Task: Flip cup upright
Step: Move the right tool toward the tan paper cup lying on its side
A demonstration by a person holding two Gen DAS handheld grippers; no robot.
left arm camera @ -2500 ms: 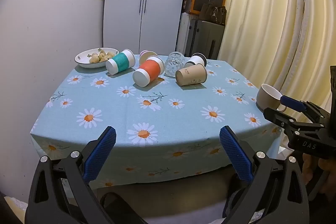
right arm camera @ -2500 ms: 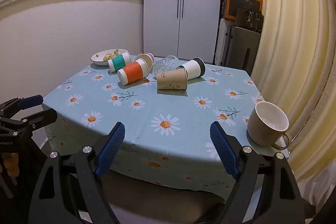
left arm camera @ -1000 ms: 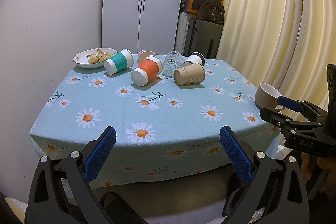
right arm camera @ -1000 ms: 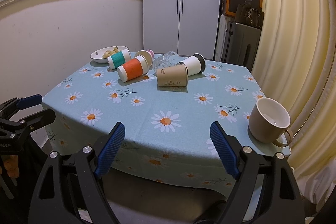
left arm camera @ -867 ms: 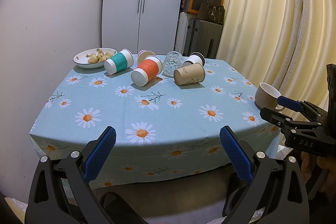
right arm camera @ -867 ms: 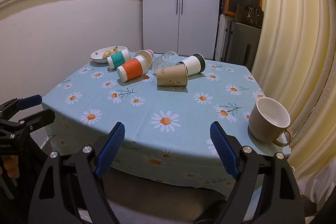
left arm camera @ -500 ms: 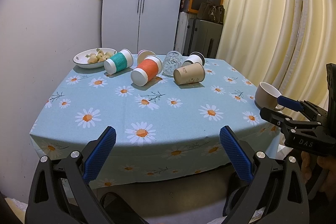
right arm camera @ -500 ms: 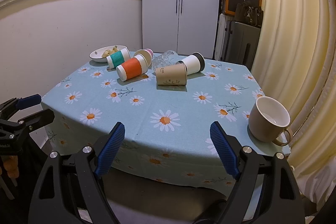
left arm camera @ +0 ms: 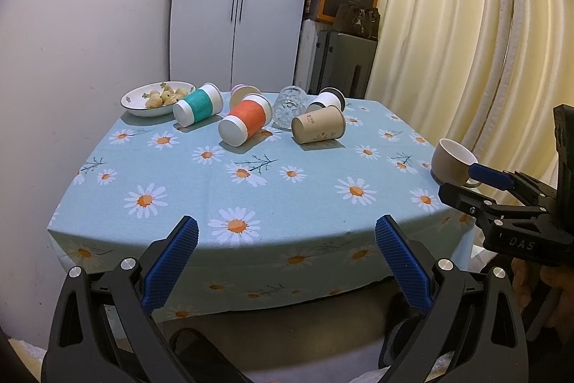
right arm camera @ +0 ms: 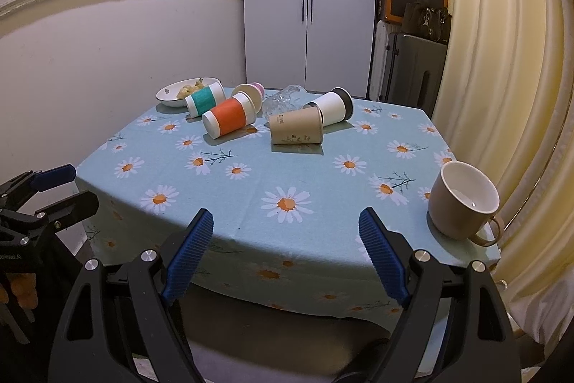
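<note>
Left gripper [left arm camera: 286,252] and right gripper [right arm camera: 286,244]: jaws spread wide, holding nothing, short of the table [left arm camera: 201,203]. Kraft paper cup [right arm camera: 296,129] lies on its side mid-table. Only the right view shows the mug [right arm camera: 462,205] interior.

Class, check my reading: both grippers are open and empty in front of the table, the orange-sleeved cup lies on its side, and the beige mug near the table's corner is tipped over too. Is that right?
Not quite. The beige mug stands upright, mouth up, as the right wrist view shows. The rest holds: the left gripper and right gripper are open and empty, and the orange-sleeved cup lies on its side.
</note>
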